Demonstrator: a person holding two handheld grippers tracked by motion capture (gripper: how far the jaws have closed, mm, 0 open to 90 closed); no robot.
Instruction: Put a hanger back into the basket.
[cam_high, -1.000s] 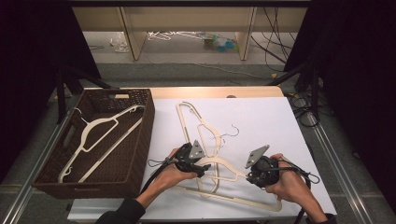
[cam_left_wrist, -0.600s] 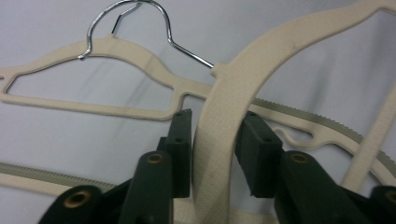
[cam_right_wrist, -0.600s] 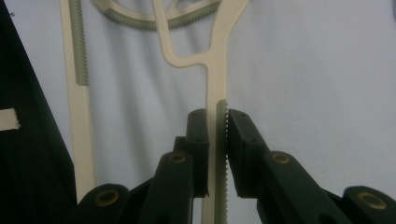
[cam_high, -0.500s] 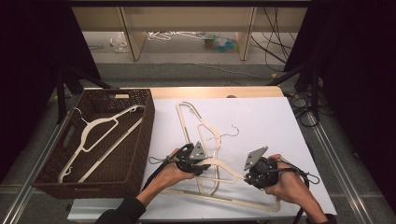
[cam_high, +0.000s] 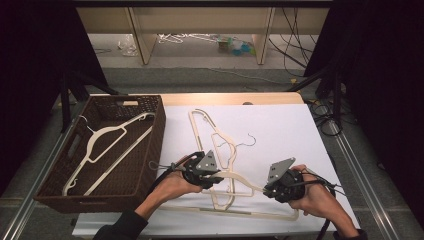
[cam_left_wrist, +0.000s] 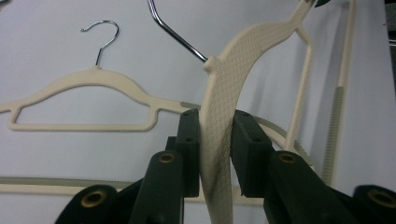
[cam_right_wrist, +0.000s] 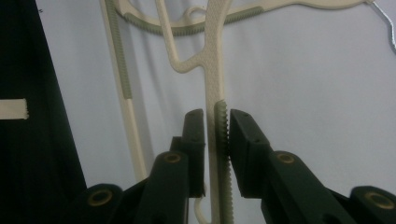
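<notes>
Hanger (cam_high: 235, 177), cream plastic with a wire hook, gripped at both ends over the white bench (cam_high: 280, 125). Left gripper (cam_high: 212, 177): jaws have just been closing and now pinch the textured shoulder of the hanger, as the left gripper view shows (cam_left_wrist: 219, 140). Right gripper (cam_high: 267, 189): jaws nearly shut on the ribbed end of the same hanger's arm, seen in the right gripper view (cam_right_wrist: 218, 140); a thin gap shows on one side, so the hold looks light.

Compared with a second ago, the left end of the hanger has come up off the bench; then the left jaws stood wider beside it. Right hand unchanged in place.

Other hangers (cam_high: 210, 130) lie tangled beneath and beyond the held one. Wicker basket (cam_high: 157, 125) at left holds one hanger (cam_high: 107, 147) already.

Judgement: grasp secured, lift begun; next comes freeing this hanger from the pile and carrying it to the basket. Risk: hook snagging a neighbour.
</notes>
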